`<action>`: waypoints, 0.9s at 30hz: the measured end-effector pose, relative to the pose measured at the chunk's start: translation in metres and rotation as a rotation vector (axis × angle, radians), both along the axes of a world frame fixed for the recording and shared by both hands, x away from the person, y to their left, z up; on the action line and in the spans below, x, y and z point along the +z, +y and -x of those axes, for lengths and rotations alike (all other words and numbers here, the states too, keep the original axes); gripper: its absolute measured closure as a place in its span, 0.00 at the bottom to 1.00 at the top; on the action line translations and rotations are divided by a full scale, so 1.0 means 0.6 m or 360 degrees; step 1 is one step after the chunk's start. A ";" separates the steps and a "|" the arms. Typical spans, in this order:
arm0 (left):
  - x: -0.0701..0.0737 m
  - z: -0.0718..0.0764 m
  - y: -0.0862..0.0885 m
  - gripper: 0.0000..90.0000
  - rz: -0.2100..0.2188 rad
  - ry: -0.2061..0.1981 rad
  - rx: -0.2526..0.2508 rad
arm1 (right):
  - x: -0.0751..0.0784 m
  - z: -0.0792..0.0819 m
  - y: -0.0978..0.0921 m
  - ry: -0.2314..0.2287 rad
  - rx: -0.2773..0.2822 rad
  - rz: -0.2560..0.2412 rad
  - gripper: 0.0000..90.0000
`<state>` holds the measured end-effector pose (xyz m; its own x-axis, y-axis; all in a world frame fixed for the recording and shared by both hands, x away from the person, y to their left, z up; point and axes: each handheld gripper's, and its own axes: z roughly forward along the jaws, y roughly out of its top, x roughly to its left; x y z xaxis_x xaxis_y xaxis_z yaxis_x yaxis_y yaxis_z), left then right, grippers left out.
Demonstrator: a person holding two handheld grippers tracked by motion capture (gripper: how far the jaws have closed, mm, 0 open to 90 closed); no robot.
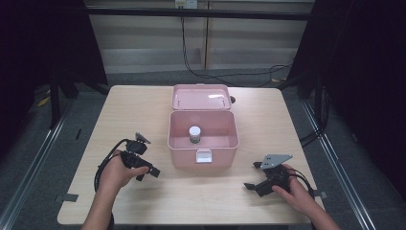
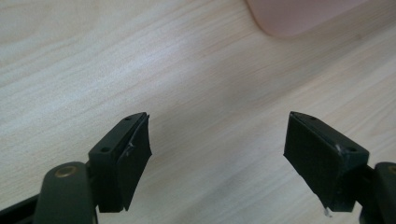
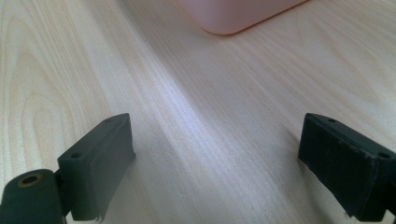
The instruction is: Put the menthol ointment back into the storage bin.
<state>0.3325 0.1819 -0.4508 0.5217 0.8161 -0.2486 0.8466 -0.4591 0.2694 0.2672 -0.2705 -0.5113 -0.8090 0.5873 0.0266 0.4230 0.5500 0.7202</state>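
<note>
Both tongs sit low on the bench [image 1: 143, 103], the left tongs [image 1: 149, 171] near-left of the pink box [image 1: 202, 146] and the right tongs [image 1: 253, 176] near-right of it, each spread wide and holding nothing. The box stands mid-bench with its lid [image 1: 201, 97] flung back on the far side (so the inside is reachable from above), and a white-capped jar [image 1: 194, 134] stands upright inside. Flanking the box like this, I'd say, lets either hand go for jar or lid.
</note>
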 end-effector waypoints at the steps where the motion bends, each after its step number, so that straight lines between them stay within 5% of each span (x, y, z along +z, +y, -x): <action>1: -0.004 0.001 0.001 0.25 0.0011 -0.0005 -0.0001 | 0.000 0.000 0.000 0.0000 0.0000 0.0000 0.11; 6: -0.017 0.004 0.005 0.25 0.0006 -0.0055 -0.0004 | 0.000 0.000 0.000 0.0000 0.0000 0.0000 0.11; 12: -0.030 0.005 0.006 0.25 0.0017 -0.0219 -0.0070 | 0.000 0.000 0.000 0.0000 0.0000 0.0000 0.11; 20: -0.047 0.009 0.009 0.23 0.0018 -0.0312 -0.0109 | 0.000 0.000 0.000 -0.0001 0.0001 0.0000 0.11; 24: -0.053 0.008 0.013 0.22 0.0028 -0.0396 -0.0085 | 0.000 0.000 0.000 0.0000 0.0000 0.0000 0.11; 27: -0.061 0.007 0.017 0.20 0.0029 -0.0510 -0.0142 | 0.000 0.000 0.000 -0.0001 0.0000 0.0000 0.11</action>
